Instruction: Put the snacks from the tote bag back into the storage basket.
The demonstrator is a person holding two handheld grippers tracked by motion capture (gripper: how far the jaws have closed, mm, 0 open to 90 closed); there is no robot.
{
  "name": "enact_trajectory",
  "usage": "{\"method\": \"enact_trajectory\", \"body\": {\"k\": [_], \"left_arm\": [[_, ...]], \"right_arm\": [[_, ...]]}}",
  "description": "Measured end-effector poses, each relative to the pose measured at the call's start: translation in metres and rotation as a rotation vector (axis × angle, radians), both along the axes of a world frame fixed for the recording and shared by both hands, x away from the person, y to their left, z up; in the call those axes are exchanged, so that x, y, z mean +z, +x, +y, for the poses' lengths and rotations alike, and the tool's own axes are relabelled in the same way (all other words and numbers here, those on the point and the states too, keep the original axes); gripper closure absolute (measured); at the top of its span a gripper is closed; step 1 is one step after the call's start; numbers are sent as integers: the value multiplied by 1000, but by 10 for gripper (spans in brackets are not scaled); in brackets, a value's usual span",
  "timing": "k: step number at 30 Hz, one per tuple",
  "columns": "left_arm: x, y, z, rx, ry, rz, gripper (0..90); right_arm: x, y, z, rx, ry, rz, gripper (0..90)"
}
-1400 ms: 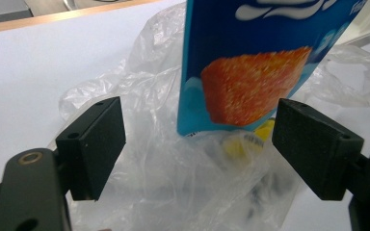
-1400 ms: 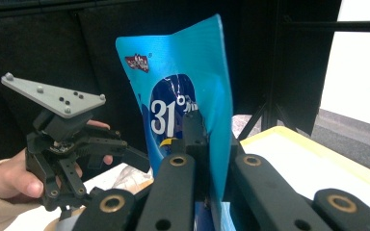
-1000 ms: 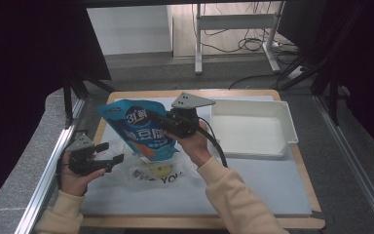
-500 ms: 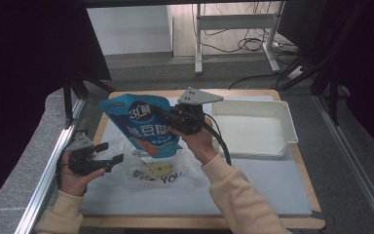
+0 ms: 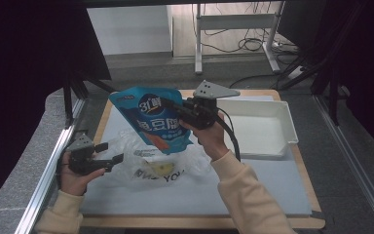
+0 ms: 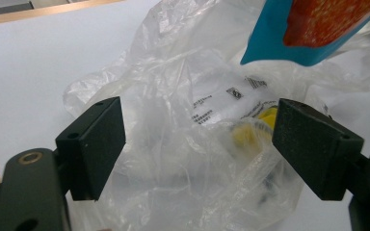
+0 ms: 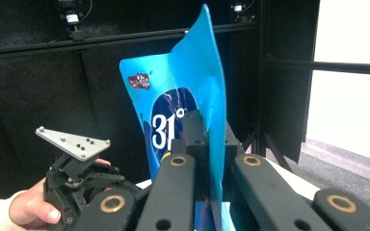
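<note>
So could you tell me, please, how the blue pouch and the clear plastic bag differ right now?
The blue pouch is opaque and printed; the clear plastic bag shows yellow contents inside. The pouch is lifted, pinched by the right gripper; the bag lies crumpled on the white mat before the open left gripper. Both are flexible packaging.
</note>
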State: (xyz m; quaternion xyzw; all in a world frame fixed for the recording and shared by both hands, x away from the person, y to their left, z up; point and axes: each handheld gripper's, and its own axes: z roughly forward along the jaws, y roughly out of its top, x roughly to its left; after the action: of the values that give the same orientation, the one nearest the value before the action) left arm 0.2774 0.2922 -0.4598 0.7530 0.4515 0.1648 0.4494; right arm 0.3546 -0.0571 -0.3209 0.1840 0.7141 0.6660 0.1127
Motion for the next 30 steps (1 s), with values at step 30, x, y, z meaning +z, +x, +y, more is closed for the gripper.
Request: {"method": "enact_trajectory", "body": {"k": [30], "left_arm": [[1,0,-2,-8,-5,1,194]], "right_arm": [[25,5,-39,-80,33,-32,887]]}}
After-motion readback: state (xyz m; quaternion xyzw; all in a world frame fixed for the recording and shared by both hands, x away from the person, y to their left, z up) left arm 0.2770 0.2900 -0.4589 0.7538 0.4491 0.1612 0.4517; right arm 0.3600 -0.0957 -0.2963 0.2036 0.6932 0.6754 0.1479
